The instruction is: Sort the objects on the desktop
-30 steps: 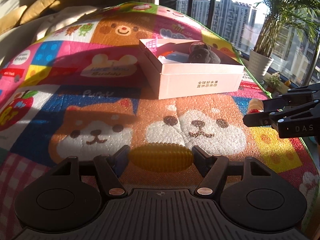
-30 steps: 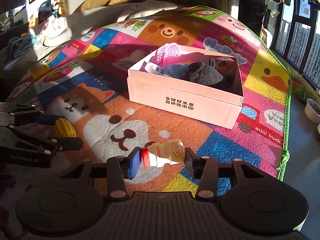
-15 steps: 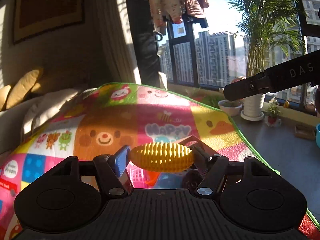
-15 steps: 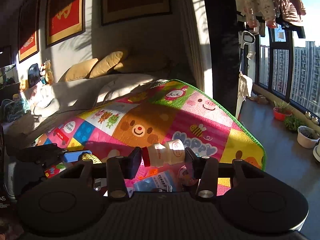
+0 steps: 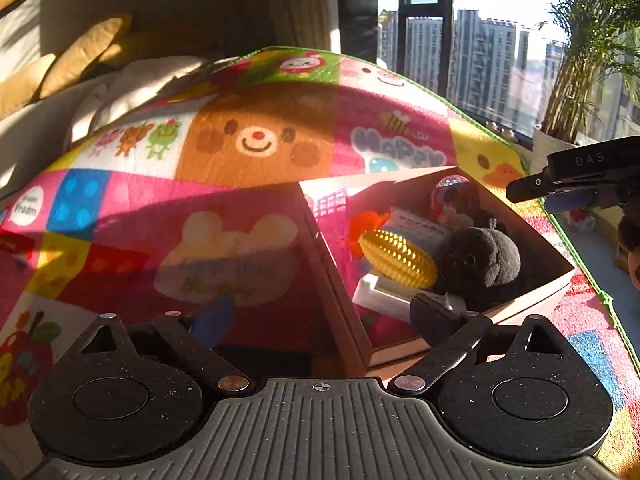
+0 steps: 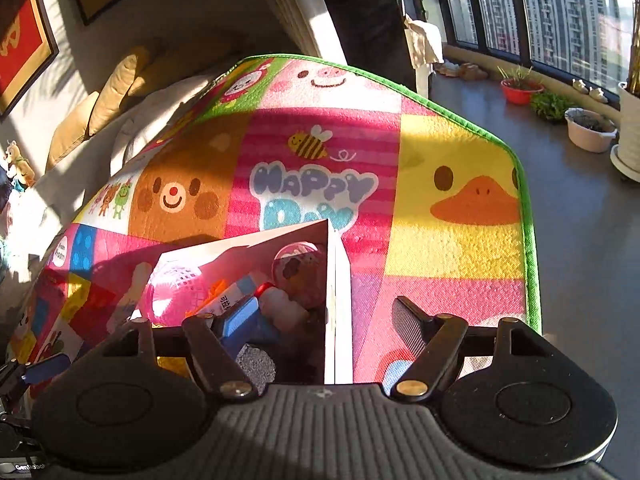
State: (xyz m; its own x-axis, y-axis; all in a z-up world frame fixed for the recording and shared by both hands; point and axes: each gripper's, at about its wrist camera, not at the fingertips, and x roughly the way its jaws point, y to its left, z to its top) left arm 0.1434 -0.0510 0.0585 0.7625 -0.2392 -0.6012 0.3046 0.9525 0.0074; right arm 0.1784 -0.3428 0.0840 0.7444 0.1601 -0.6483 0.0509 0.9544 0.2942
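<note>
Left hand-held gripper (image 5: 320,312): jaws spread wide, nothing between them, hovering over the near-left corner of the cardboard box (image 5: 532,300) on the cartoon play mat (image 5: 256,152). Yellow toy corn (image 5: 398,258) lies inside the box, against the black plush toy (image 5: 480,260) and above a white block (image 5: 380,294). Right hand-held gripper (image 6: 316,316): also wide open and empty, straddling the box's right wall (image 6: 334,300); small yogurt drink bottle (image 6: 280,308) lies in the box beside a pink ball (image 6: 176,292).
</note>
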